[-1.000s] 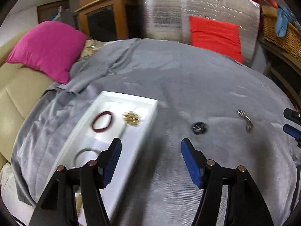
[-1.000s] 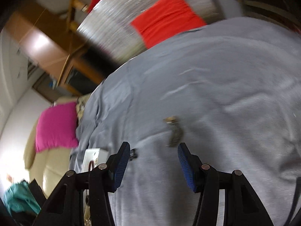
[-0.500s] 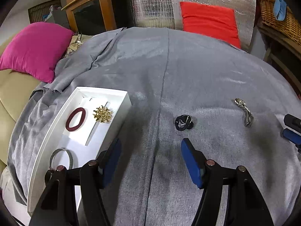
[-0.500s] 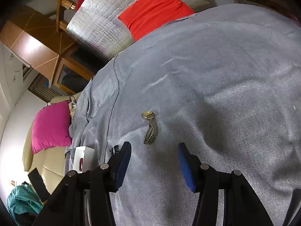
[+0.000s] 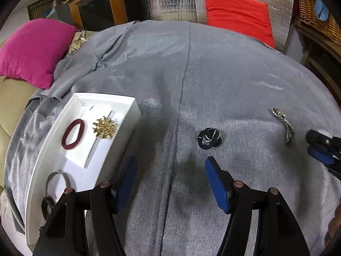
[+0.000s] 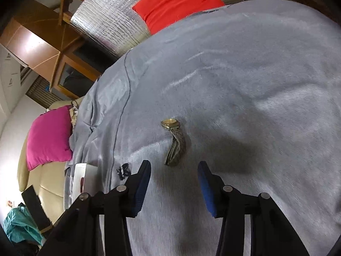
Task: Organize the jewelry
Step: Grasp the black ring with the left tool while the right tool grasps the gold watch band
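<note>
Grey woven cloth [image 5: 213,81] covers the rounded worktop, with a pink cushion [image 5: 32,47] and a red cushion [image 5: 238,12] behind it. At the left sits the white rectangular tray [image 5: 132,106], already holding a maroon fabric ring [image 5: 73,134], a gold sunburst brooch [image 5: 104,127] and a thin metal bangle [image 5: 57,181]. Two items lie loose on the cloth: a black tangled hair tie [image 5: 208,138] and a gold-faced wristwatch with a metal link band [image 6: 174,143]. The left tongs [image 5: 170,179] are spread and empty, with the hair tie just ahead and slightly right of their centreline. The right tongs [image 6: 173,183] are likewise spread and empty. The wristwatch lies directly ahead between their tips, its long axis running roughly along the line of approach, face at the far end. The right hand is therefore the nearer one for the wristwatch; closing across the band's narrow width appears the likely grasp.
</note>
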A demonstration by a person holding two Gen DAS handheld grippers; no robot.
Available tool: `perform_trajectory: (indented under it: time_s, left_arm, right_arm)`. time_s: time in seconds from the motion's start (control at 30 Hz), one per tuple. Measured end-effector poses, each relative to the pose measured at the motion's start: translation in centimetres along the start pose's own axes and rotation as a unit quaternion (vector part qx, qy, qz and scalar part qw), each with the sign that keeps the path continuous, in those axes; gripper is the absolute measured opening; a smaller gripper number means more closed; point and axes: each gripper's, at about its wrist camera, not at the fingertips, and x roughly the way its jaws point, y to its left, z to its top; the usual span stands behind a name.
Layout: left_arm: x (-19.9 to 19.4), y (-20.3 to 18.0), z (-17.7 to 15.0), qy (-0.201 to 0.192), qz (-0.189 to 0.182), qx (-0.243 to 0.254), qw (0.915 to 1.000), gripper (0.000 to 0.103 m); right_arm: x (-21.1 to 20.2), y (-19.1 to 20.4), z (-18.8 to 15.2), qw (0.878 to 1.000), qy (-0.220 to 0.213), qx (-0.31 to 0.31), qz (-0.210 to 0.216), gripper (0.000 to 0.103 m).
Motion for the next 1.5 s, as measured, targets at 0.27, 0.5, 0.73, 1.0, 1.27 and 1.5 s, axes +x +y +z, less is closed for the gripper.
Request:
perform_trajectory:
  time_s: [0.27, 0.5, 0.73, 1.0, 1.27, 1.5]
  left_arm:
    - [1.6, -1.0, 1.1, 0.007, -0.013, 0.001, 0.9999, 0.067]
    - [2.9, -2.1, 1.8, 0.010, -0.001, -0.002, 1.0000, 0.067]
    - [4.7, -2.4, 2.2, 0.023, -0.002, -0.010, 0.9997, 0.067]
    - [5.5, -3.0, 2.7, 0.032, -0.048, -0.007, 0.9983, 0.034]
    - [4.2, -3.0, 2.4, 0.021, -0.072, 0.008, 0.9972, 0.007]
    - [1.5, -3.0, 1.9, -0.015, -0.051, 0.031, 0.9981, 0.007]
  right_arm:
    - [1.7, 0.5, 1.2, 0.999, -0.002, -0.011, -0.035, 0.049]
    - [2.9, 1.6, 1.1, 0.997, -0.004, -0.051, -0.064, 0.049]
    - [3.6, 3.1, 0.1, 0.985, -0.031, -0.112, -0.130, 0.033]
    - [3.7, 4.6, -0.5, 0.978, -0.043, -0.156, -0.128, 0.012]
    - [2.2, 3.9, 0.1, 0.987, -0.048, -0.129, -0.082, 0.004]
    - [0.7, 4.7, -0.5, 0.986, -0.059, -0.136, -0.072, 0.004]
